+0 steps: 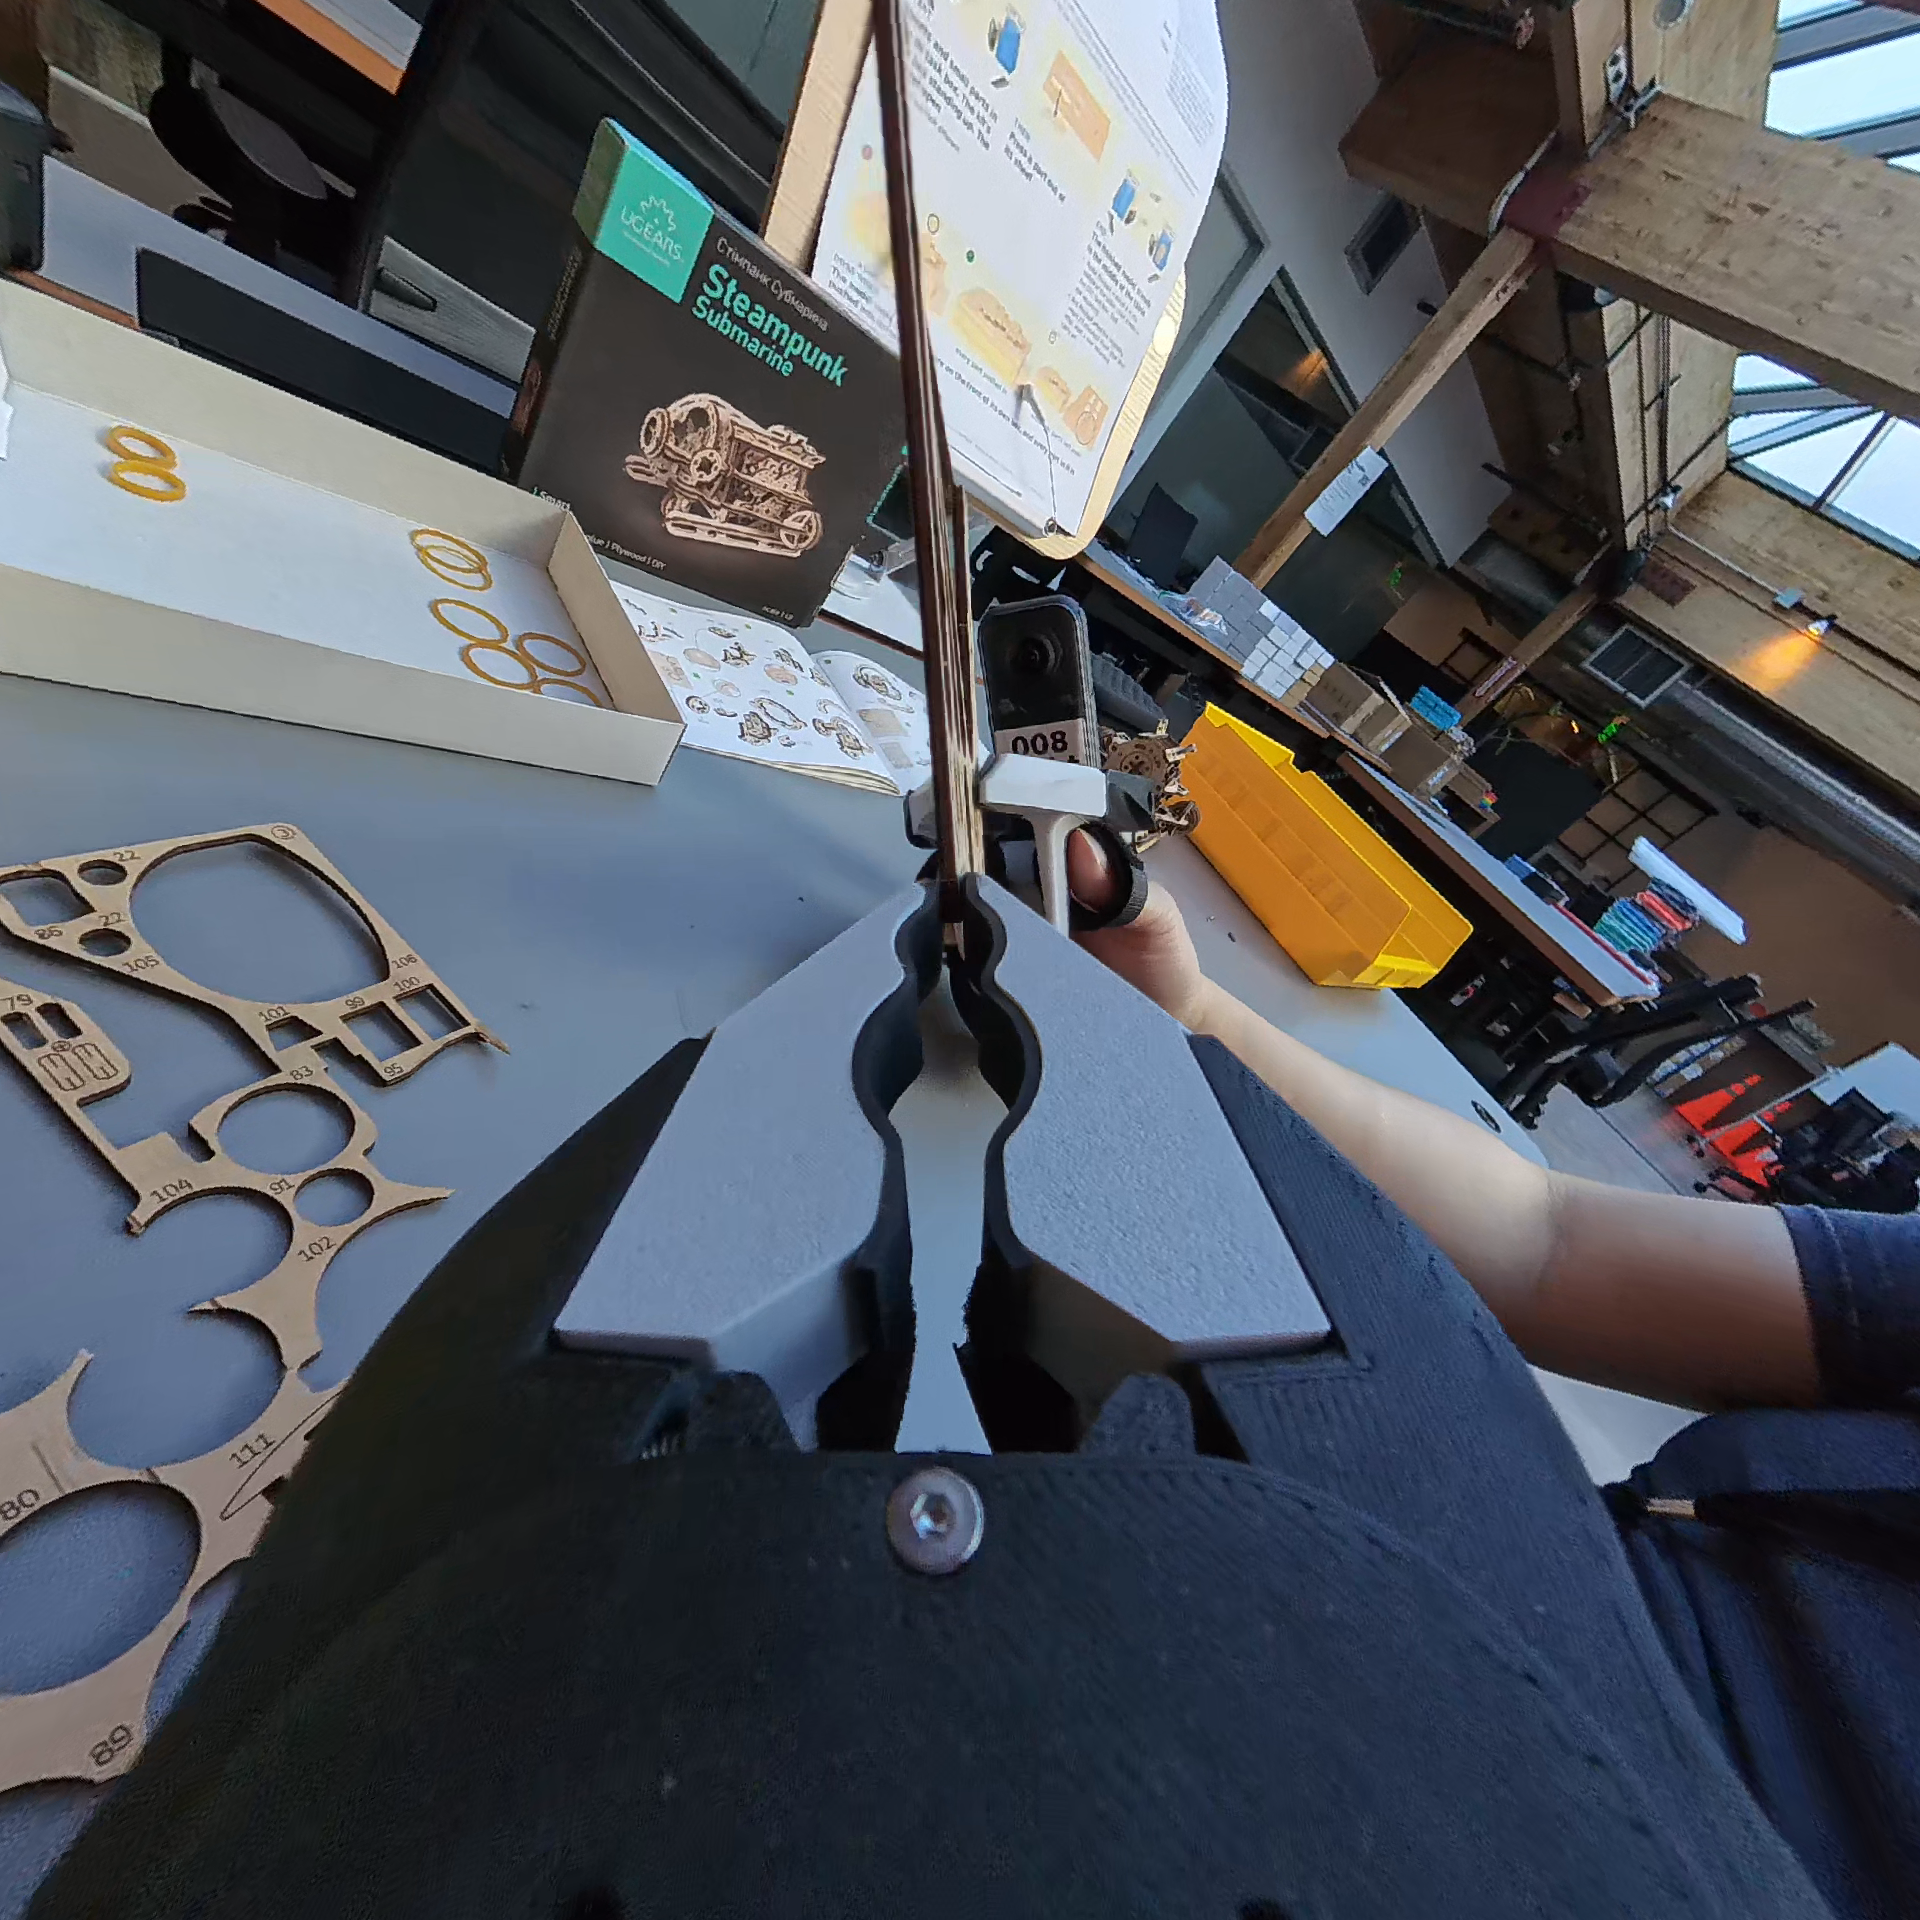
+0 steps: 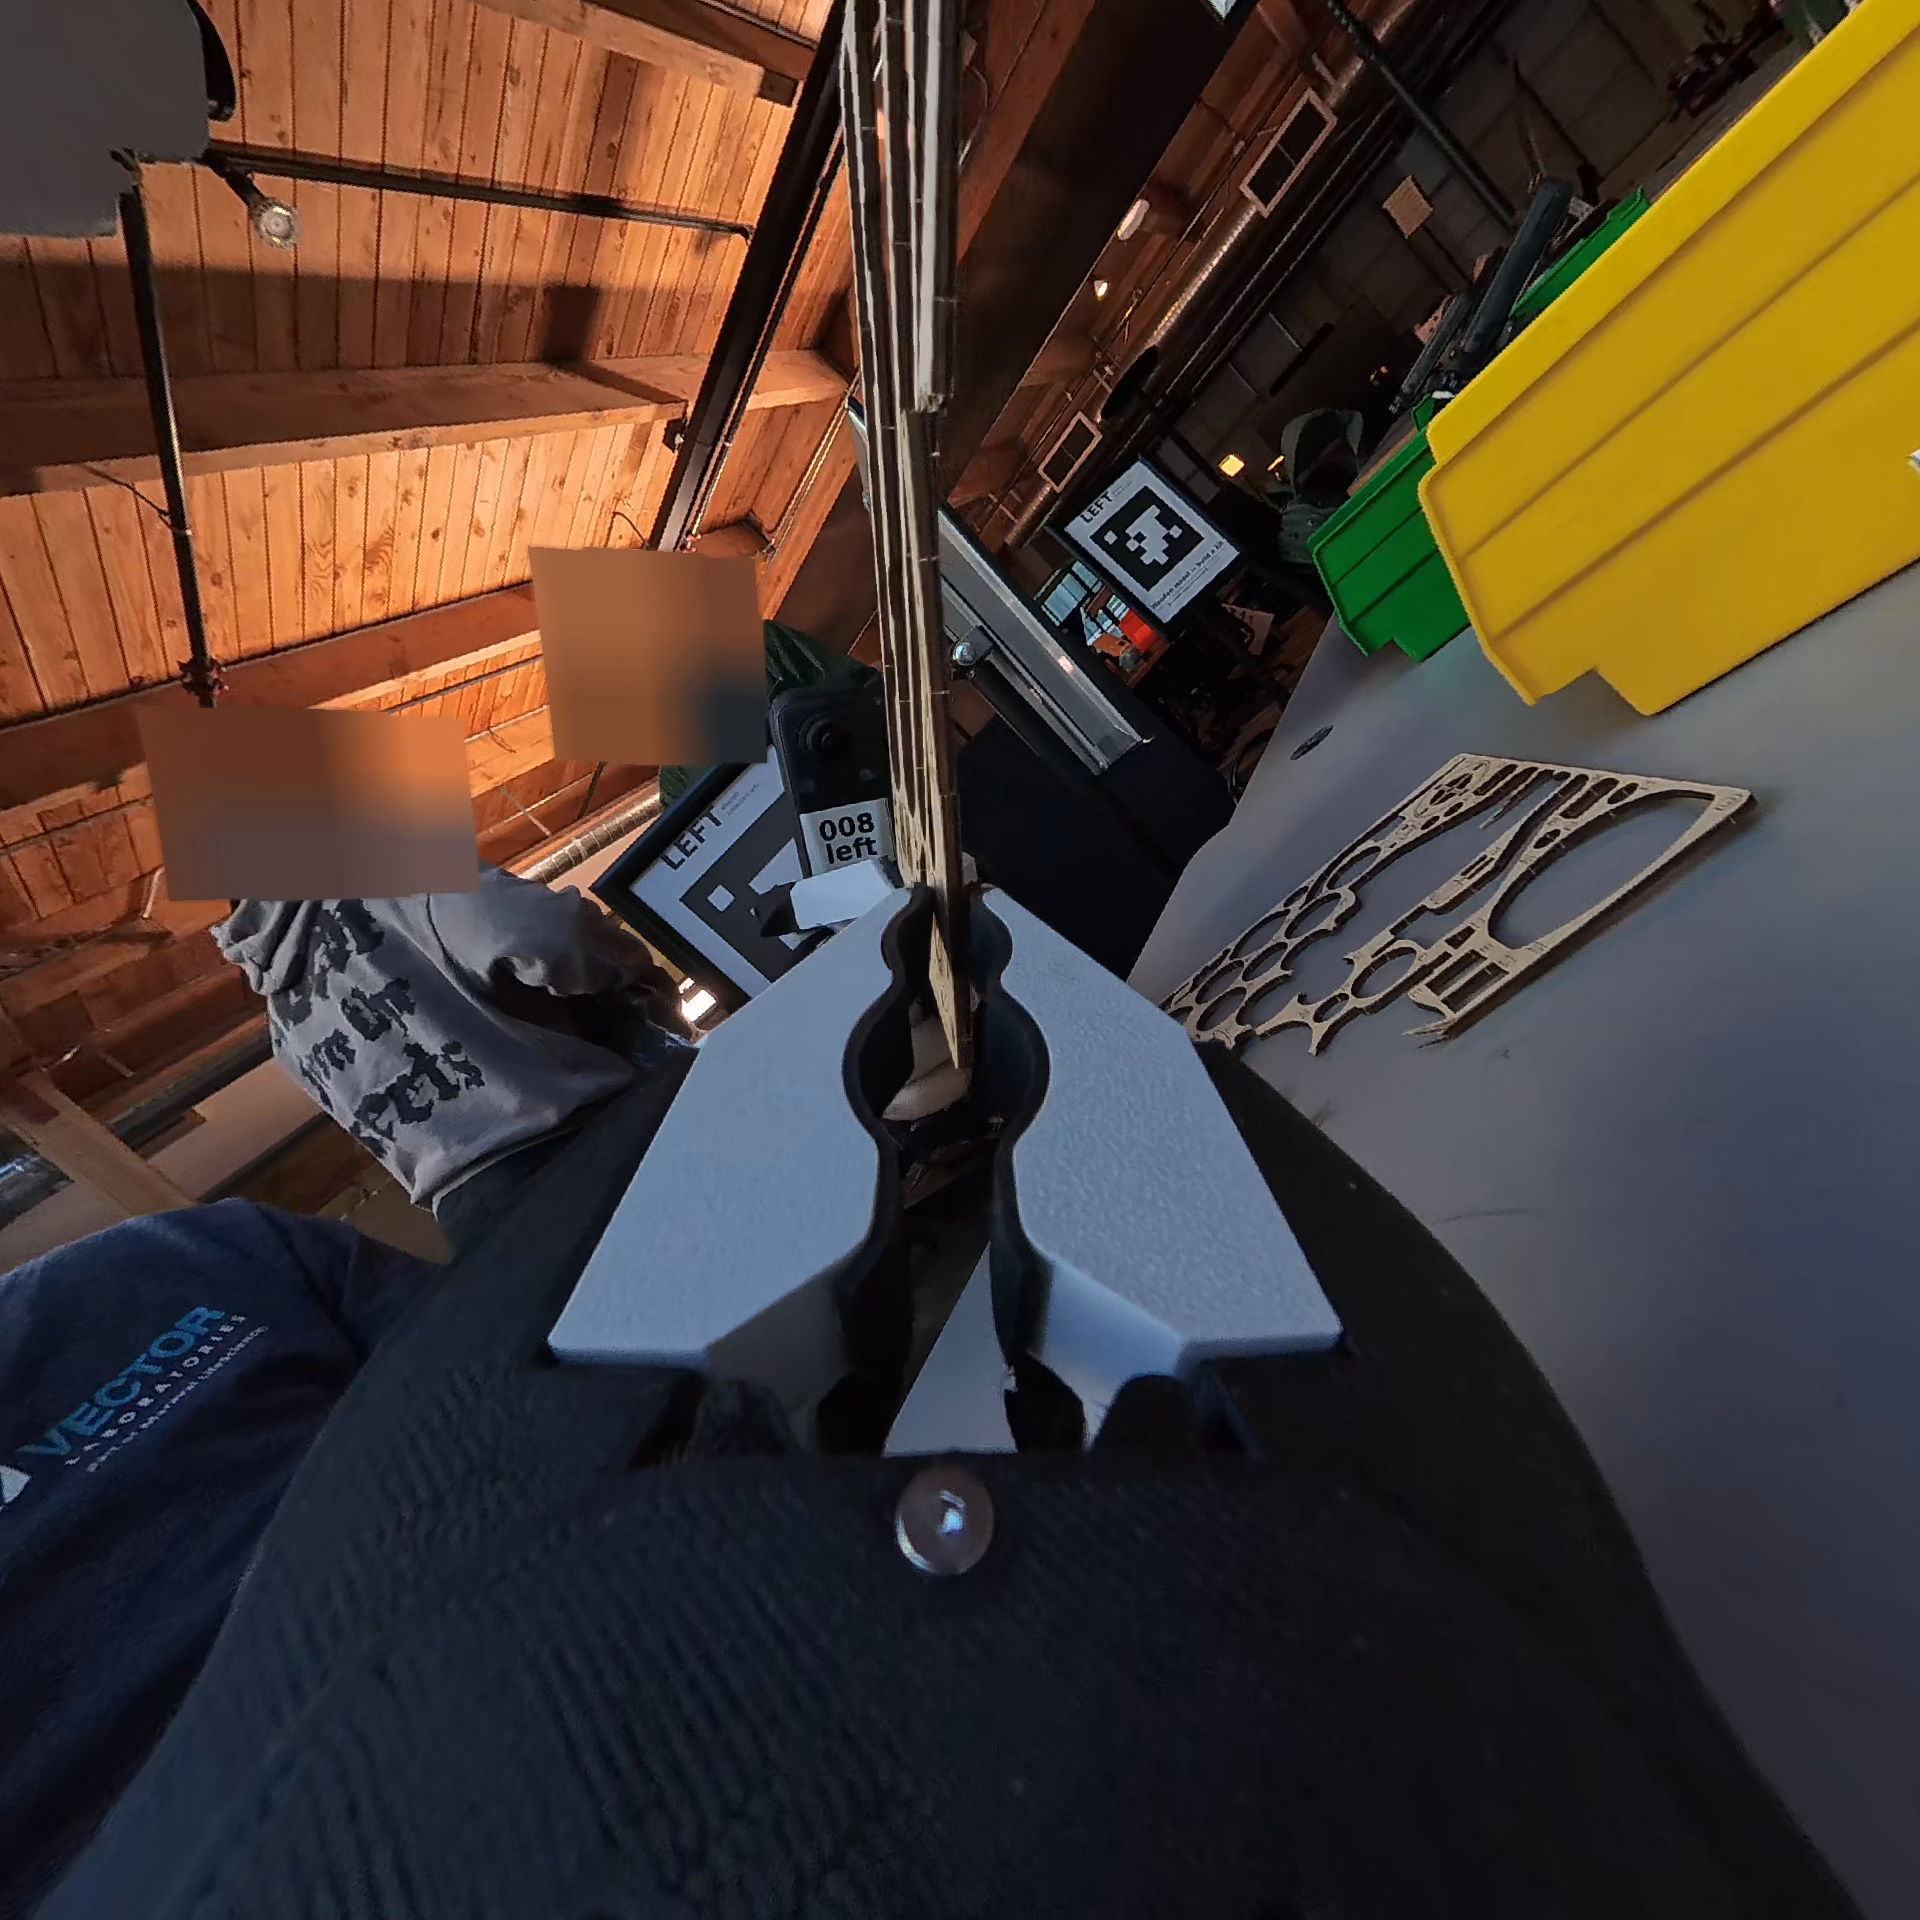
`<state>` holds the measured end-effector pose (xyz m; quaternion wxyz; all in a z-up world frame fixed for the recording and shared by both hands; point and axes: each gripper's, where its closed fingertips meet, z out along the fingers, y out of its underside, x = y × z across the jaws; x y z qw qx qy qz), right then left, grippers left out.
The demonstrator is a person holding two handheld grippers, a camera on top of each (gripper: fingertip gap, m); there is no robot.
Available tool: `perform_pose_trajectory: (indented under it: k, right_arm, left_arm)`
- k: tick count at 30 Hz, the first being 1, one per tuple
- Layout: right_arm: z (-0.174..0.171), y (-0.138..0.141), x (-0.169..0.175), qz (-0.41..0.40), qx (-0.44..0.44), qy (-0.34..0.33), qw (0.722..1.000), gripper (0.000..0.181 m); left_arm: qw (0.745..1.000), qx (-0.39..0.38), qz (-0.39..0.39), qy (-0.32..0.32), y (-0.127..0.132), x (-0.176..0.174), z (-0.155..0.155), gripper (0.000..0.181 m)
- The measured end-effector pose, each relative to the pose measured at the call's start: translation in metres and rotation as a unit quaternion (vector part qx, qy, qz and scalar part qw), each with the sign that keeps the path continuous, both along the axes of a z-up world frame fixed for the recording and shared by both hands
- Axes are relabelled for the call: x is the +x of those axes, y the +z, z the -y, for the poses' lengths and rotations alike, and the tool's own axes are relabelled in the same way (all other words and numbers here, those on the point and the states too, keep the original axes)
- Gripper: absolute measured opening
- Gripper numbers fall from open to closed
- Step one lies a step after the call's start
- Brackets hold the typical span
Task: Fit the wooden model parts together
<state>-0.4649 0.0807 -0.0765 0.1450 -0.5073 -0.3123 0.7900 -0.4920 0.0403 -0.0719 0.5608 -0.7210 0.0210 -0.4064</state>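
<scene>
A thin wooden parts sheet [image 1: 930, 468] shows edge-on, standing up from between my fingers in both views [image 2: 904, 520]. My left gripper [image 1: 958, 904] is shut on its lower edge. My right gripper [image 2: 951, 914] is shut on the same sheet from the opposite side. The two grippers face each other: the right gripper's camera [image 1: 1034, 665] shows just behind the sheet, and the left gripper's camera [image 2: 826, 748] shows in the right wrist view. An emptied, punched-out wooden sheet [image 1: 156, 1195] lies flat on the grey table [image 1: 623, 935]; it also shows in the right wrist view [image 2: 1704, 802].
A white tray [image 1: 613, 623] with yellow rubber bands [image 1: 468, 623], the kit box [image 1: 707, 416], an open booklet [image 1: 790, 696] and an instruction sheet on a stand [image 1: 1039, 208] are behind. A yellow bin [image 1: 1320, 862] and green bin [image 2: 1371, 561] stand aside. A small wooden assembly [image 1: 1153, 769] sits near the bin. The gap from one gripper's tips to the other's is roughly 6 cm.
</scene>
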Motion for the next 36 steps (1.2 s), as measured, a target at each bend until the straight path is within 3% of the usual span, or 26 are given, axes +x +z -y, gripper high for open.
perform_pose_trajectory:
  k: [5, 10, 14, 20, 29, 34, 36]
  right_arm:
    - [0.006, 0.003, -0.003, -0.007, -0.017, 0.013, 1.0, 0.023]
    - [0.021, -0.005, -0.014, 0.028, 0.039, 0.011, 0.999, 0.035]
    - [0.028, -0.005, -0.016, 0.028, 0.06, 0.011, 0.998, 0.026]
    - [0.022, 0.013, -0.015, -0.022, -0.019, -0.006, 1.0, 0.017]
    - [0.024, 0.023, -0.02, -0.022, -0.043, -0.038, 0.998, 0.009]
    - [0.028, 0.02, -0.016, -0.004, -0.006, -0.003, 1.0, 0.001]
    - [0.029, 0.017, -0.013, 0.016, 0.032, 0.015, 0.999, 0.001]
  left_arm:
    - [1.0, -0.001, -0.01, 0.012, -0.002, 0.001, -0.003, 0.001]
    - [1.0, -0.002, 0.002, -0.01, -0.002, 0.012, -0.005, 0.001]
    - [0.999, 0.009, 0.035, -0.004, 0.002, 0.013, -0.009, 0.001]
    - [0.998, 0.025, 0.06, 0.007, 0.004, 0.012, -0.012, 0.001]
    - [0.997, 0.048, 0.066, 0.015, 0.015, 0.014, -0.011, 0.001]
    - [0.996, 0.047, 0.069, -0.009, 0.014, 0.018, -0.008, 0.001]
    - [0.997, 0.047, 0.055, -0.001, 0.013, 0.013, -0.008, 0.013]
